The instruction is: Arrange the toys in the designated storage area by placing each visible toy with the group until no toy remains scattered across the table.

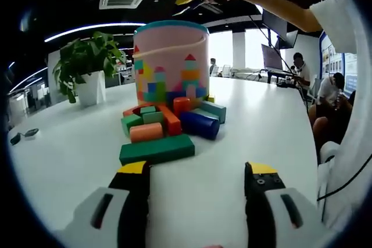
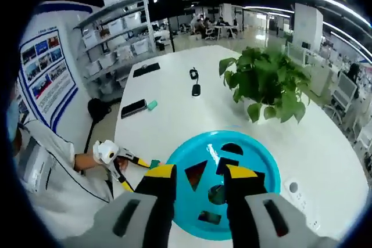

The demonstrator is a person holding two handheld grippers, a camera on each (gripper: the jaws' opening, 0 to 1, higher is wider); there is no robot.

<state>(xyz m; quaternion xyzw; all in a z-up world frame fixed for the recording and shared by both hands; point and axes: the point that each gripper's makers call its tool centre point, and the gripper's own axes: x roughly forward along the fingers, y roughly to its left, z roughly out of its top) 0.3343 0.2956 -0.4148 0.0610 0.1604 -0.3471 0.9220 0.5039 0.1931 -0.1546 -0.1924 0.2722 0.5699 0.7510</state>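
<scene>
Left hand-held gripper wide and empty at frame bottom, facing blocks piled mid-frame by the bucket on the table; right hand-held gripper open above the teal lid; probably between picks, next grab a block.

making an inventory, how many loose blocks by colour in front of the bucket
Judged from the left gripper view; some blocks overlap, so the counts are approximate.
green blocks: 5
orange blocks: 4
blue block: 1
Total: about 10, beside the pink bucket
</scene>
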